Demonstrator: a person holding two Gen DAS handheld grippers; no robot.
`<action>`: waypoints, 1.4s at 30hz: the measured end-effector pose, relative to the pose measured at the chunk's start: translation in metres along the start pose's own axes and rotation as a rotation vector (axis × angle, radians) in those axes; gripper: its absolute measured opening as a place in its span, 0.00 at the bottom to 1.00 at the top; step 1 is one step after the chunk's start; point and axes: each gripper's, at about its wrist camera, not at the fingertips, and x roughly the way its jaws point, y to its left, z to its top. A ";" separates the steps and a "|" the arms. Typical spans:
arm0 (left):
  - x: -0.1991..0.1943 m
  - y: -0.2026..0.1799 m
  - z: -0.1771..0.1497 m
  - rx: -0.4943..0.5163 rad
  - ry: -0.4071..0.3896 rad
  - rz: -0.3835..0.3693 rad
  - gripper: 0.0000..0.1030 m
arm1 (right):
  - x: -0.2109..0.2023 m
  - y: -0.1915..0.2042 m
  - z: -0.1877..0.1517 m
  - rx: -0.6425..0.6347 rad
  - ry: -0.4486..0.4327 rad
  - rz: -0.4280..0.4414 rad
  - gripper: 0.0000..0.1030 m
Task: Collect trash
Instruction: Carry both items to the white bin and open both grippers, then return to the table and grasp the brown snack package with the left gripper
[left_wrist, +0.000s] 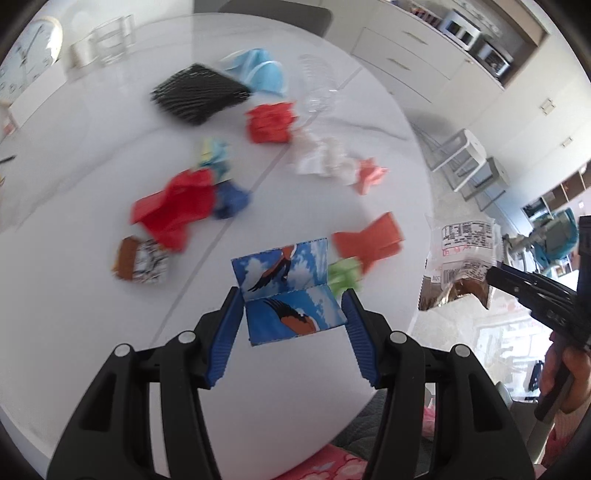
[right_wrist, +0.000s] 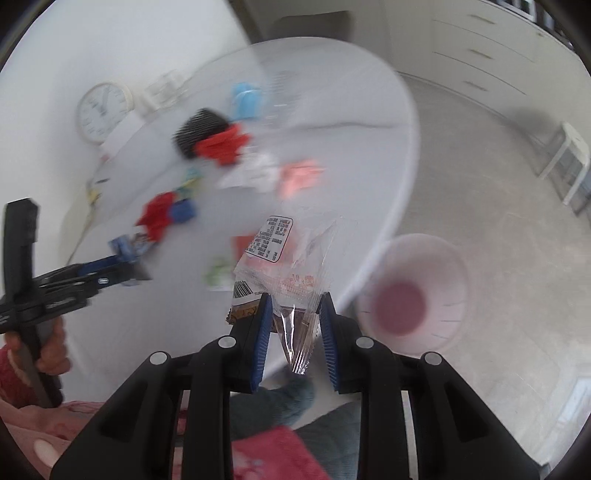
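Note:
My left gripper is shut on a folded blue packet with a bird print, held above the white round table. The left gripper also shows at the left of the right wrist view, with the blue packet at its tip. My right gripper is shut on a clear plastic wrapper with a printed label, beyond the table's edge. In the left wrist view the right gripper and the wrapper hang at the right. Red paper, orange paper and a green scrap lie on the table.
Farther back lie a black ribbed piece, a blue mask, a clear cup, white crumpled paper and a brown-silver wrapper. A pale pink bin stands on the floor below the table edge. A clock leans at the back.

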 end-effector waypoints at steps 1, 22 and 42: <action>0.001 -0.012 0.004 0.008 -0.003 -0.010 0.52 | 0.001 -0.013 -0.001 0.004 0.003 -0.018 0.26; 0.089 -0.247 0.050 0.127 0.058 -0.047 0.52 | 0.020 -0.173 0.028 -0.105 0.059 -0.115 0.90; 0.104 -0.305 0.064 0.186 0.057 0.025 0.88 | -0.047 -0.205 0.062 -0.081 -0.045 -0.108 0.95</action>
